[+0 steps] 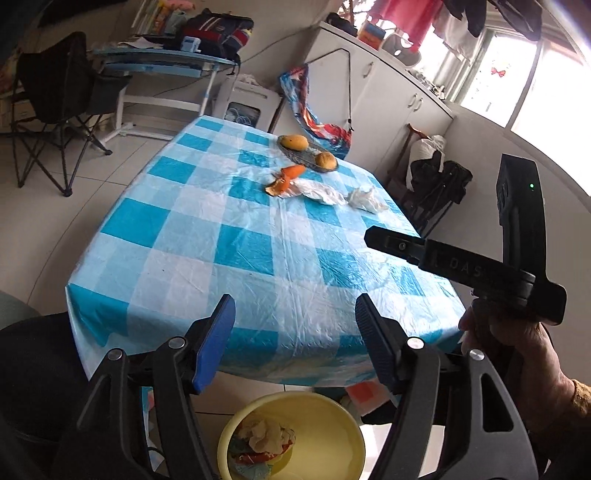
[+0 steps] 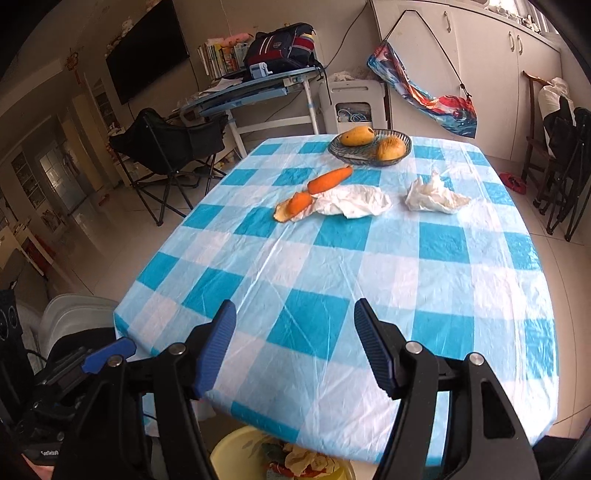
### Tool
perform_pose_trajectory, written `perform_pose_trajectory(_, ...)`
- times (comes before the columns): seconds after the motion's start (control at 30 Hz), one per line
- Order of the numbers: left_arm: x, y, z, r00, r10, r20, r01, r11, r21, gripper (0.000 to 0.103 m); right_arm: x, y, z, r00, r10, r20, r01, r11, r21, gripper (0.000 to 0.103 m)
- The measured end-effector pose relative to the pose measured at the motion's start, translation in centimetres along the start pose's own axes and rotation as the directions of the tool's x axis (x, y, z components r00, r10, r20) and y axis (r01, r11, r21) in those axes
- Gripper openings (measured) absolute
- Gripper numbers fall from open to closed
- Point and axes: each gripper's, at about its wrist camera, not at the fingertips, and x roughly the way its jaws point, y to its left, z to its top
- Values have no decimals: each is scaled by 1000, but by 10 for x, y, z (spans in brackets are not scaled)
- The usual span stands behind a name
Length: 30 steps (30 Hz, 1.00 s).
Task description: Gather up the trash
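Both tongs agape — left tongs point(image 1: 295, 314), right tongs point(image 2: 295, 319)

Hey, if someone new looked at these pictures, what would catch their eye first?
The blue and white checked tablecloth fills both views. Toward its far end lie orange carrot pieces beside crumpled white tissues, in front of a glass fruit bowl. Below the near table edge sits a yellow bin with scraps inside.

You're in a lived-in home, checked tablecloth point(image 2: 332, 280) on a dining table, fruit bowl point(image 2: 369, 147) at 12 o'clock, wall TV point(image 2: 147, 51) at 10, cluttered desk point(image 2: 251, 88) with schoolbag point(image 2: 284, 44), laundry point(image 1: 406, 14) at 1 by the window.
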Motion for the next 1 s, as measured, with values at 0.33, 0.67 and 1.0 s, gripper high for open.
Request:
perform_pose_trajectory(0.33,14,22,2,1000,-1,-1,1,996,-91,65,92,10,76,999,-53,-3,53,999,8,64)
perform_pose_trajectory(0.67,31,35,2,999,-1,-41,-5,989,-148,65,123,-2,68,994,-66,-87,65,998,-15,38)
perform_pose_trajectory(1.0,29,32,-2,999,3,-36,-8,991,-132,66,82,41,18,983,63,-175,-85,989,-122,31)
